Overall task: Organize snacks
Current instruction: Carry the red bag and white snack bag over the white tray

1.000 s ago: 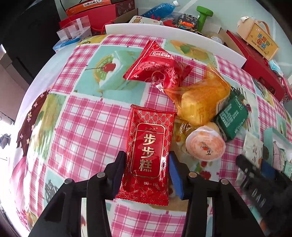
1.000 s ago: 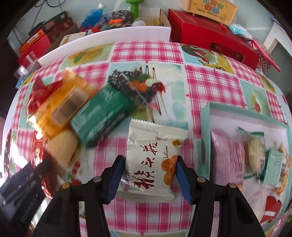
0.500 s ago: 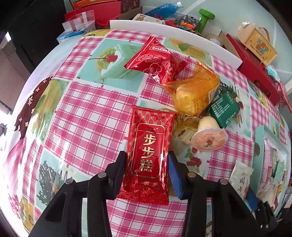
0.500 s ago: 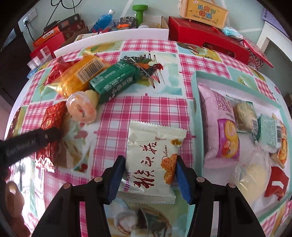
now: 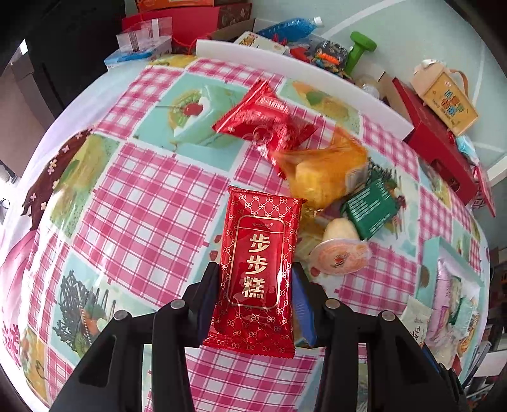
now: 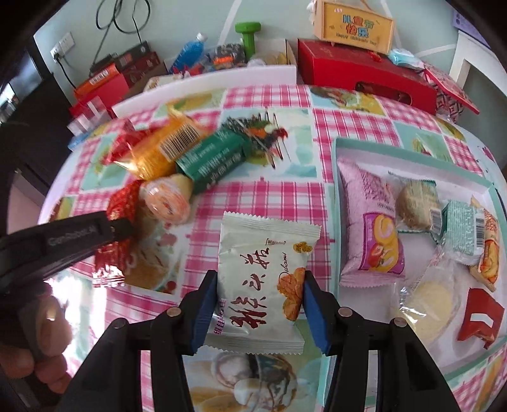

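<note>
- The left gripper grips a red snack packet with gold Chinese lettering by its two long sides, with the blue pads against the wrapper and the packet's far end sticking out ahead of the fingers above the checked tablecloth.
- The right gripper has a white snack packet with brush lettering between its blue pads; the jaws are closing on it and the pads touch both edges of the wrapper.
- The white packet hangs over the cloth just left of the teal tray, not inside it.
- In the tray lie a pink bread packet, a round biscuit in a green-edged wrapper, a pale green wrapped bar, a clear bag with a pale round cake and a red packet.
- Loose on the cloth, left of the tray, sits a cluster: a crumpled red packet, an orange-wrapped cake, a green bar touching it, and a jelly cup on its side just beside the green bar.
- In the right wrist view the left gripper's black body comes in from the left edge, with a person's hand around it.
- Beyond the table edge stand a red gift box, a yellow carton, a blue bottle and a green dumbbell.
</note>
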Tool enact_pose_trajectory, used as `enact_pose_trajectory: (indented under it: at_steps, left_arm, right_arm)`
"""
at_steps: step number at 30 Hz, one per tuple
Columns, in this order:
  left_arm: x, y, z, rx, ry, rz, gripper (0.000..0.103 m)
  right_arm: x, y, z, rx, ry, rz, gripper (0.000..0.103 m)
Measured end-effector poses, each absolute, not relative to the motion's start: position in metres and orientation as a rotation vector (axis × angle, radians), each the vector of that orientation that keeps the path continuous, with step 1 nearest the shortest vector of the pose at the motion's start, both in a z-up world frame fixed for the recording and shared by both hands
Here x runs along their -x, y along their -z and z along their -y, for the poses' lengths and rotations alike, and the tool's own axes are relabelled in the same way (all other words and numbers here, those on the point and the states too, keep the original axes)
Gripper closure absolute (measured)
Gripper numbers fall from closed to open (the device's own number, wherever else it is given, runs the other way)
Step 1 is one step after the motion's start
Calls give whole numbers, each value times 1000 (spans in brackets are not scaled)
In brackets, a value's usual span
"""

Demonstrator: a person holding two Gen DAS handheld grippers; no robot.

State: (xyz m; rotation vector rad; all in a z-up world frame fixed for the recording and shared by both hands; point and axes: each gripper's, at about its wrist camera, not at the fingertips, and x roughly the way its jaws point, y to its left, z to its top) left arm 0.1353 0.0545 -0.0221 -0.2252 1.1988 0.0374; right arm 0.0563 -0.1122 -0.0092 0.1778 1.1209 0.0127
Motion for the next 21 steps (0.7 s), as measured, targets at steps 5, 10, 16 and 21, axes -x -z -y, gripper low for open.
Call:
enact_pose_trajectory:
  at_steps: [5,10,16,21]
  left_arm:
    - [-129,3,-53,240,-5,-1162,57]
    - [-121,-20,-49,238,21,-1114,57]
    - [-119,-35,-31,240,62,-1075,57]
    - [-118,-40,-10,217,92,-1065,57]
  right_arm:
    - [-56,-3,121,-201,-14,-1088,48]
    - [-54,-13,131,-231,-5,-1069,48]
    - [-50,-24,147,-261,18,-1037,48]
    - [-48,-30,164,-295,46,-1021,48]
